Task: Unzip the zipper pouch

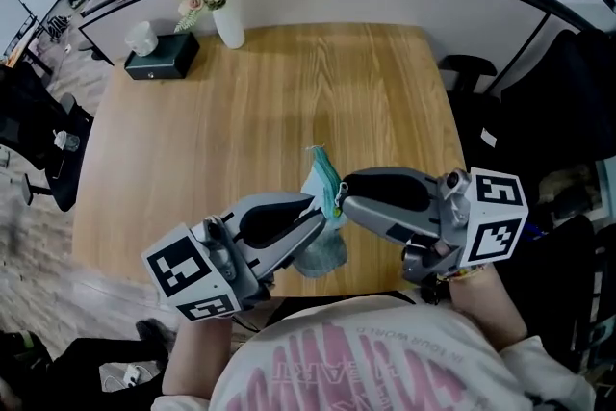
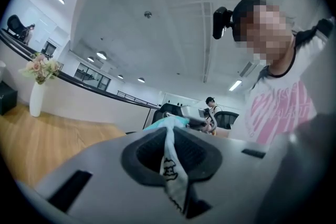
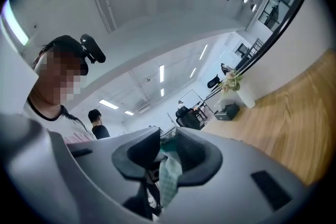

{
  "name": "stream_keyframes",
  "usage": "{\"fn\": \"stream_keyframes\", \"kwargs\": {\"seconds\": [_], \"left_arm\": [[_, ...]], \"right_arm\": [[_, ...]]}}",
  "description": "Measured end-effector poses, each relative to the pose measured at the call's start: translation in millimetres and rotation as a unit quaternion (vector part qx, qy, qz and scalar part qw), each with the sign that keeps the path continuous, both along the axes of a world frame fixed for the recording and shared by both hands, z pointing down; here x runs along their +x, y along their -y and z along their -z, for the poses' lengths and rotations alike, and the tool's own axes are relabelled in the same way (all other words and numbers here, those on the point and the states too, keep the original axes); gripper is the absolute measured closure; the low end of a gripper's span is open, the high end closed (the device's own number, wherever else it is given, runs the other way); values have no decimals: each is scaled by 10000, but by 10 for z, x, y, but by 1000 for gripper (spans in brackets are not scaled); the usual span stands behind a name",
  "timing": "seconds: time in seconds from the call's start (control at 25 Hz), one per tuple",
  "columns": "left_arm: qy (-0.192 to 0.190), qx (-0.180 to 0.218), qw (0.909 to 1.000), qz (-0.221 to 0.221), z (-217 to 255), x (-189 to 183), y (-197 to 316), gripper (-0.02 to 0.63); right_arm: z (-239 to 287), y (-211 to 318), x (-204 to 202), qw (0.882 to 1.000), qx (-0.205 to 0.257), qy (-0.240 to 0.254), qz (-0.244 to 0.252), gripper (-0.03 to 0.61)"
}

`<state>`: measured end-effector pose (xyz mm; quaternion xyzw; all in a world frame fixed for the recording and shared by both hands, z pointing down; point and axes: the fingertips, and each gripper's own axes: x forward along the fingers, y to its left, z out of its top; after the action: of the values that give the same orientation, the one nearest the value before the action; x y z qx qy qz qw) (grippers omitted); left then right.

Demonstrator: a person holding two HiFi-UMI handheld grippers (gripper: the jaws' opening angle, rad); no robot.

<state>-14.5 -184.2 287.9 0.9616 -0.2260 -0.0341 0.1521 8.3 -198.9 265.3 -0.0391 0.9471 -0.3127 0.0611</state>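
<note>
The teal zipper pouch (image 1: 323,180) hangs in the air over the front edge of the wooden table (image 1: 241,120), caught between my two grippers. My left gripper (image 1: 320,217) comes in from the lower left and is shut on a strip of the pouch's cloth (image 2: 174,168), which runs down between its pads. My right gripper (image 1: 346,200) reaches in from the right. Its jaws stand apart, with a fold of teal cloth (image 3: 169,177) hanging loose in the gap. Both grippers meet at the pouch's middle, and its lower part (image 1: 325,257) sags below them.
At the table's far left stand a white vase of flowers (image 1: 227,20) and a black tissue box (image 1: 160,56). Office chairs (image 1: 43,144) stand left of the table, and dark chairs (image 1: 472,72) to its right. The person's torso (image 1: 356,361) is close against the front edge.
</note>
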Motion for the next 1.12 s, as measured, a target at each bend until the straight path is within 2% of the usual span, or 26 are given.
{"fn": "stream_keyframes", "kwargs": {"seconds": [0.08,0.16,0.2,0.32,0.44,0.6,0.8,1.0,1.12], "left_arm": [[14,-16,10000,4,-5,17,-15,574],[44,-26,10000,16,-1,40,-26,574],[73,-15,10000,15,3,56,-33,574],[81,21,9999,-89,19,100,-62,574],[22,76,9992,-393,46,143,-130,575],[142,252,9958,-871,60,225,-240,577],[421,782,9791,-1830,137,345,-490,577],[746,974,9606,-2493,59,415,-628,577],[848,1058,9484,-2865,15,458,-721,577]], "right_arm": [[27,-23,18,10000,39,34,48,490],[71,-46,39,9998,181,32,33,561],[87,-58,49,9996,292,-25,17,574],[114,-86,72,9980,585,-224,6,574],[125,-68,102,9962,771,-409,-23,577],[115,-124,132,9925,911,-756,317,577],[76,-217,131,9885,601,-1017,939,576],[-25,-255,116,9842,228,-1172,1307,574],[-152,-305,123,9768,-54,-1406,1616,571]]}}
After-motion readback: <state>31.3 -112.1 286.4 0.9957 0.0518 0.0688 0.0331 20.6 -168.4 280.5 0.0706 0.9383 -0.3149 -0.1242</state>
